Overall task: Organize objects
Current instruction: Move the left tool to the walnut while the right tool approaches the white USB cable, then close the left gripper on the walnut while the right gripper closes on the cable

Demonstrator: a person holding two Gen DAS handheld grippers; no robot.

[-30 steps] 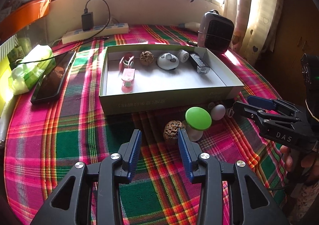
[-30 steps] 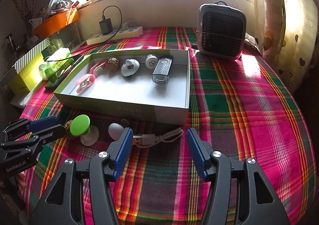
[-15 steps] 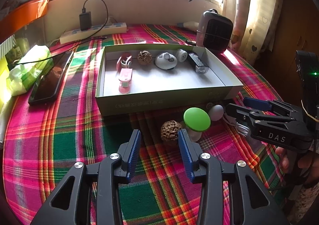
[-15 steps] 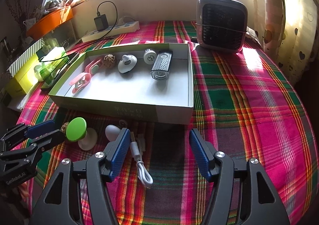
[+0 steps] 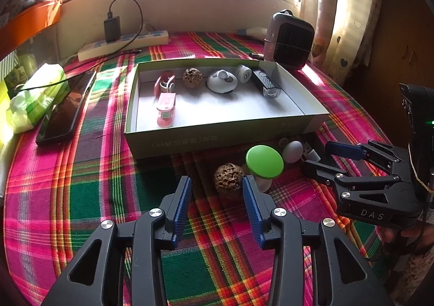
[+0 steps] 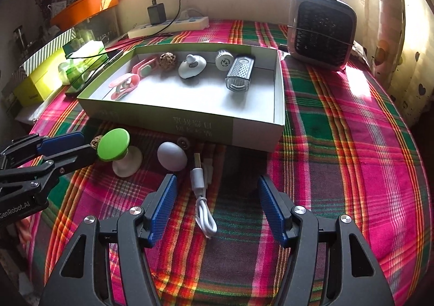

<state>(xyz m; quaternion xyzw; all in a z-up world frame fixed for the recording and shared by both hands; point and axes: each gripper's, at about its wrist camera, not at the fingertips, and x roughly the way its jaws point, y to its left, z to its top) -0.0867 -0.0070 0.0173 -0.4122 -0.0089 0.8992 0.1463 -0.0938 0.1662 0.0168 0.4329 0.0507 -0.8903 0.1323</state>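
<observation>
Left wrist view: left hand-held gripper (image 5: 217, 192), jaws apart, nothing clamped; walnut (image 5: 228, 178) on plaid tabletop (image 5: 81, 186) just beyond its fingertips, nearer the right one. Green-capped mushroom toy (image 5: 264, 158) beside walnut; grey egg (image 5: 293, 151) behind. Cardboard box (image 5: 217, 135) beyond holds pink clips, second walnut, white gadget, grater.

Right wrist view: right hand-held gripper (image 6: 217, 194), jaws apart, nothing clamped; white USB cable (image 6: 202, 192) lies on the cloth between them, untouched. Egg, mushroom toy to its left, before the box.
</observation>
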